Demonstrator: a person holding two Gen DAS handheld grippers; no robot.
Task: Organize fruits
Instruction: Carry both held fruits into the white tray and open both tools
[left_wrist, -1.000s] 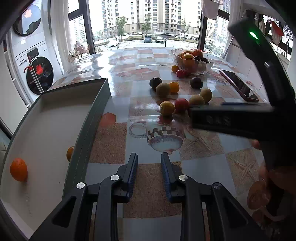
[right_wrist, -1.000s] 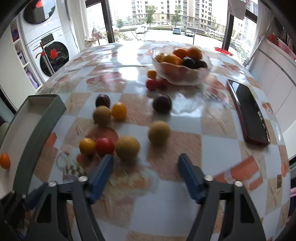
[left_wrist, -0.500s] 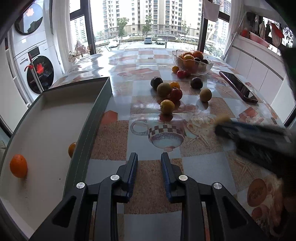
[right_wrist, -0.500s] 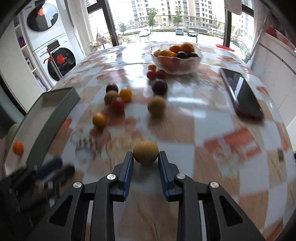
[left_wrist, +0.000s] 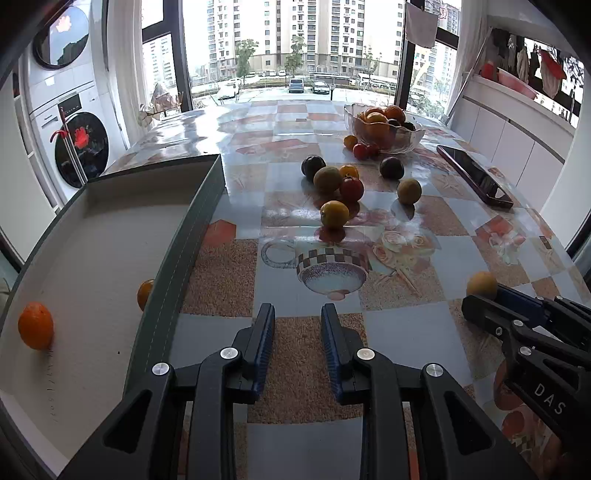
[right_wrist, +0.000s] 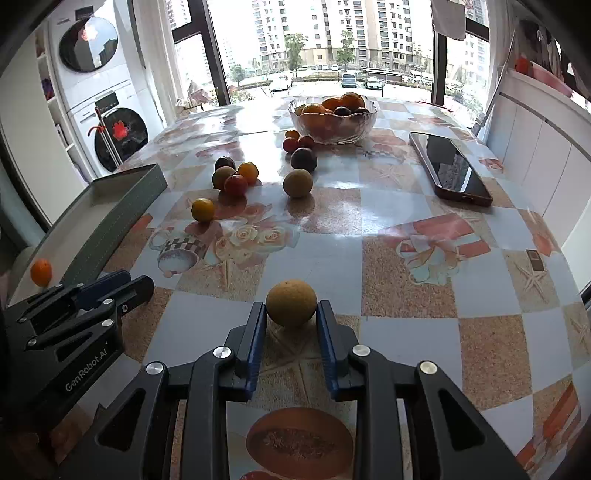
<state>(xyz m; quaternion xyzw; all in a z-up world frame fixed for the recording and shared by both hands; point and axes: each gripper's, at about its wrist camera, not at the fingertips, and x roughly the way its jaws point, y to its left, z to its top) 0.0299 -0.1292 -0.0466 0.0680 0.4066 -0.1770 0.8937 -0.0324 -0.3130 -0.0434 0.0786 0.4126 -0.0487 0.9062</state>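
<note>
My right gripper (right_wrist: 291, 314) is shut on a tan round fruit (right_wrist: 291, 302), held near the table's front; the fruit also shows in the left wrist view (left_wrist: 481, 284). My left gripper (left_wrist: 297, 314) is open with a narrow gap and empty, low over the table beside the grey tray (left_wrist: 192, 221). The tray holds an orange (left_wrist: 35, 325) and a second orange fruit (left_wrist: 144, 293) against its wall. Several loose fruits lie mid-table: a yellow one (left_wrist: 334, 213), a red one (left_wrist: 351, 188), a tan one (left_wrist: 409, 191) and a dark one (left_wrist: 391, 167).
A glass bowl (left_wrist: 406, 142) with several fruits stands at the far side. A phone (left_wrist: 474, 176) lies at the right. Washing machines stand left of the table. The tablecloth shows a printed cup, not a real one.
My right gripper closed on the tan fruit and drew it back from the loose group toward the table's front right. My left gripper has stayed in place.
</note>
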